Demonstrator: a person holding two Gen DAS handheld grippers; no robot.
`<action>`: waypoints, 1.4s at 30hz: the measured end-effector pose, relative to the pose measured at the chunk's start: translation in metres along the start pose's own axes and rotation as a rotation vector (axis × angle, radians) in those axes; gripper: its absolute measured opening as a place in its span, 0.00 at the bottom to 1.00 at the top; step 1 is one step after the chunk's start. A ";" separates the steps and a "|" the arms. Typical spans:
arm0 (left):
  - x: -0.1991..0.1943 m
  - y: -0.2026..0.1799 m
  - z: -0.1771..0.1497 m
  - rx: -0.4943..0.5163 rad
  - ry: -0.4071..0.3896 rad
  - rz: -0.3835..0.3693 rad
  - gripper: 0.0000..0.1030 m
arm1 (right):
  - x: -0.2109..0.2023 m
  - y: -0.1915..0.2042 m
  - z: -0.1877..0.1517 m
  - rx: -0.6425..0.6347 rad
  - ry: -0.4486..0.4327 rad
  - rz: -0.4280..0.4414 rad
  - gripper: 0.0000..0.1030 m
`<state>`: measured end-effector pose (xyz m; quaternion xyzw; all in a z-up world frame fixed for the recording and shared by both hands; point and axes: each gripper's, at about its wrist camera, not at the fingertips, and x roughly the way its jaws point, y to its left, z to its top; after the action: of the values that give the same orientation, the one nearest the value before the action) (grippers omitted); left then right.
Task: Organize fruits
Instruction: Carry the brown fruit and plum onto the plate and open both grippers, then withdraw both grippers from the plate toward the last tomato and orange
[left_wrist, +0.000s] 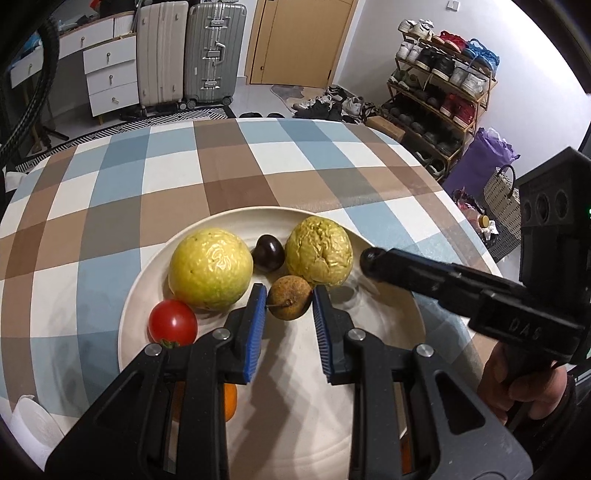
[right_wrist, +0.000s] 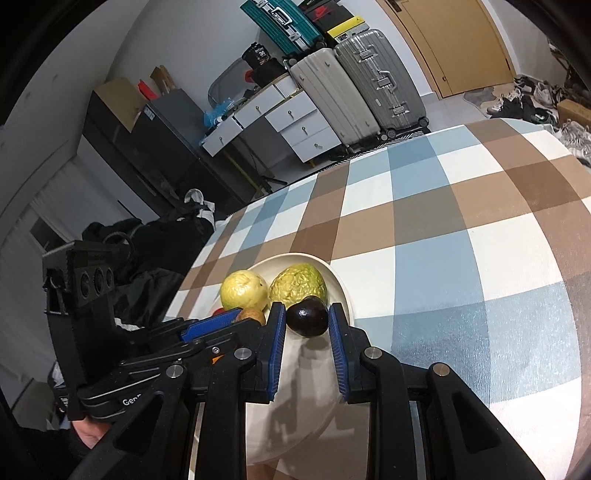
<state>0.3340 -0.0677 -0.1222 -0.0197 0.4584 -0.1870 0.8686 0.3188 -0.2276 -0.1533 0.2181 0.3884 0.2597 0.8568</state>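
each hand-held gripper brackets one fruit on the round cream plate (left_wrist: 140, 314), seemingly for lifting: left hand-held gripper (left_wrist: 289, 295) open around the small brown stemmed fruit (left_wrist: 289, 297), right hand-held gripper (right_wrist: 306, 317) open around the dark purple fruit (right_wrist: 307, 320).

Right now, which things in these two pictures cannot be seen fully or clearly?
- Orange fruit, left wrist view: mostly hidden under the left gripper.
- Tomato, right wrist view: only a red sliver shows behind the left gripper.
- Brown fruit, right wrist view: lower half hidden by that gripper.
- Plate, both views: near rim covered by the grippers.
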 end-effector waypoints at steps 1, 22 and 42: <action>-0.001 0.000 0.000 -0.001 -0.003 0.002 0.22 | 0.001 0.000 0.000 -0.001 0.004 -0.008 0.24; -0.104 -0.019 -0.033 -0.005 -0.142 0.079 0.61 | -0.060 0.029 -0.008 -0.048 -0.113 -0.029 0.50; -0.196 -0.058 -0.111 -0.018 -0.244 0.187 0.99 | -0.179 0.099 -0.077 -0.138 -0.330 -0.079 0.99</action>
<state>0.1266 -0.0393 -0.0197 -0.0073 0.3511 -0.0973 0.9312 0.1307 -0.2486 -0.0437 0.1832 0.2320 0.2126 0.9313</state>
